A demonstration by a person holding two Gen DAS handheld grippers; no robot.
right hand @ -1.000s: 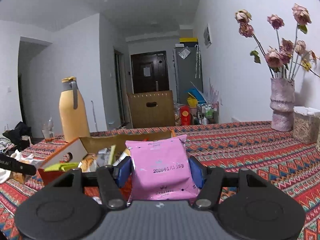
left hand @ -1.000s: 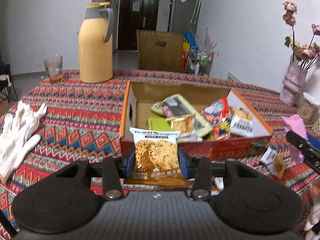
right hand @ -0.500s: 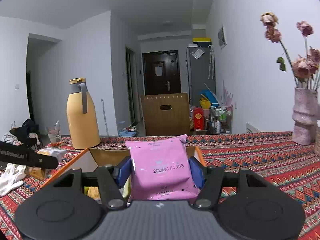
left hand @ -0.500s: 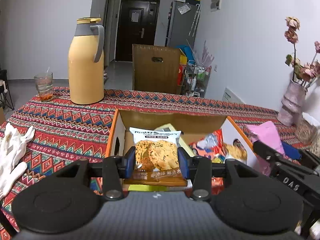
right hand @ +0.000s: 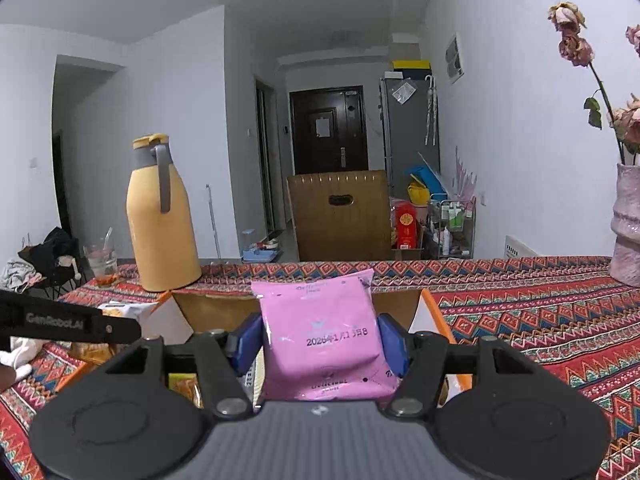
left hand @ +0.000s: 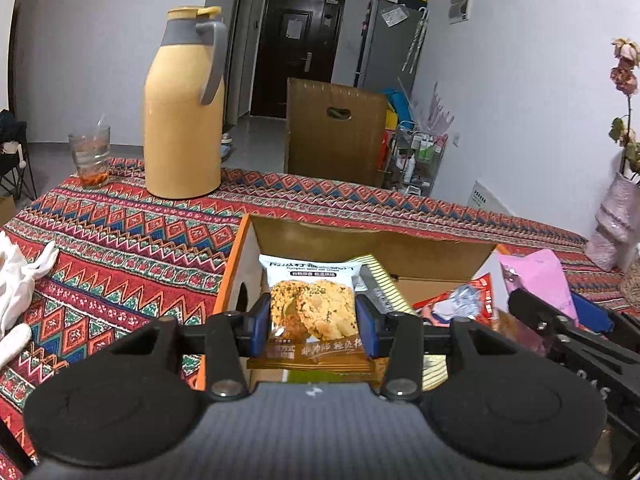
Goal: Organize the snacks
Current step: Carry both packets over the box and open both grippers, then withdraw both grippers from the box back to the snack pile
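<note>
Both grippers have carried their packets in over the open cardboard box (left hand: 372, 240) since a second ago, when the box lay further ahead of them. Left gripper (left hand: 313, 326) has its blue pads clamped on the sides of a cookie packet (left hand: 312, 308), held upright above the box's near left corner. Right gripper (right hand: 320, 342) pinches a pink snack packet (right hand: 322, 332) the same way, over the box's right side. Other snacks lie inside the box. A yellow thermos (left hand: 182, 108) and a glass (left hand: 90, 156) stand near the far left edge of the patterned tablecloth (left hand: 132, 248).
</note>
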